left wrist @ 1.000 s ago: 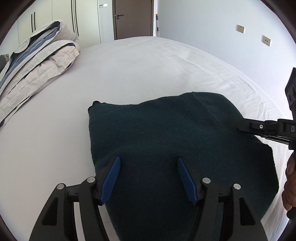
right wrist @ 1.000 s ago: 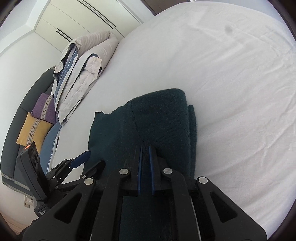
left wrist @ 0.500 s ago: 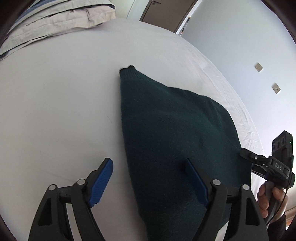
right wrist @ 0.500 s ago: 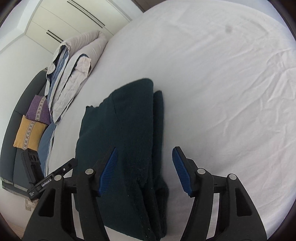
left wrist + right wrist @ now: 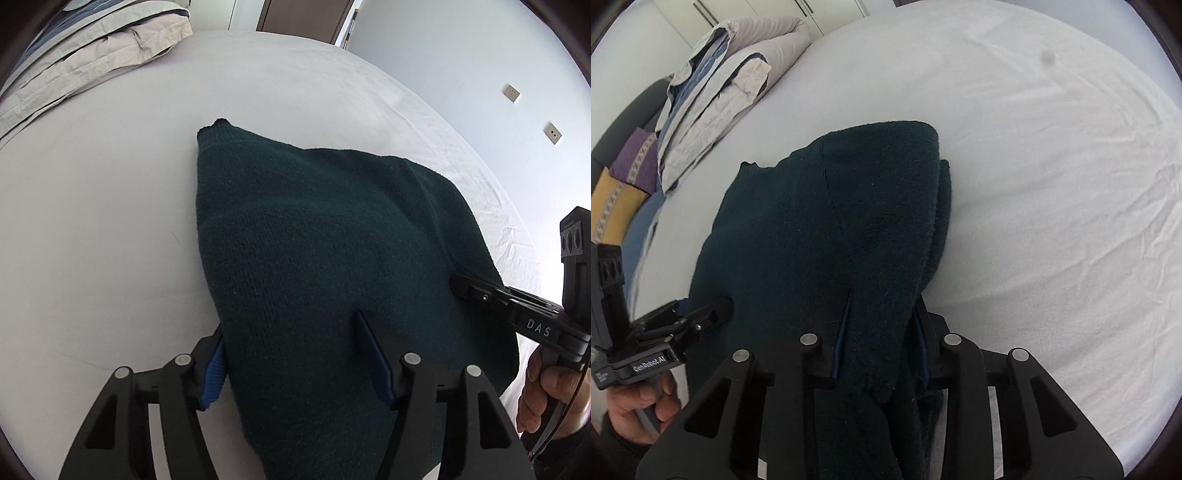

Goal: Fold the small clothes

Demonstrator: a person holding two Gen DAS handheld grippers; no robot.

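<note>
A folded dark green knitted sweater lies on the white bed sheet. My left gripper is open, its blue pads straddling the sweater's near left edge, one pad beside the cloth and one on top. My right gripper has its jaws partly closed around the thick folded right edge of the sweater, with cloth between the pads. Each gripper shows in the other's view: the right one at the sweater's right side, the left one at its left side.
A folded grey and blue duvet lies at the far left of the bed, also visible in the left wrist view. Purple and yellow cushions sit on a dark sofa beyond. A door and wall sockets stand behind the bed.
The right gripper opened, then closed in around the sweater's folded right edge. The left gripper shifted left, then back so that its pads straddle the sweater's left edge.
</note>
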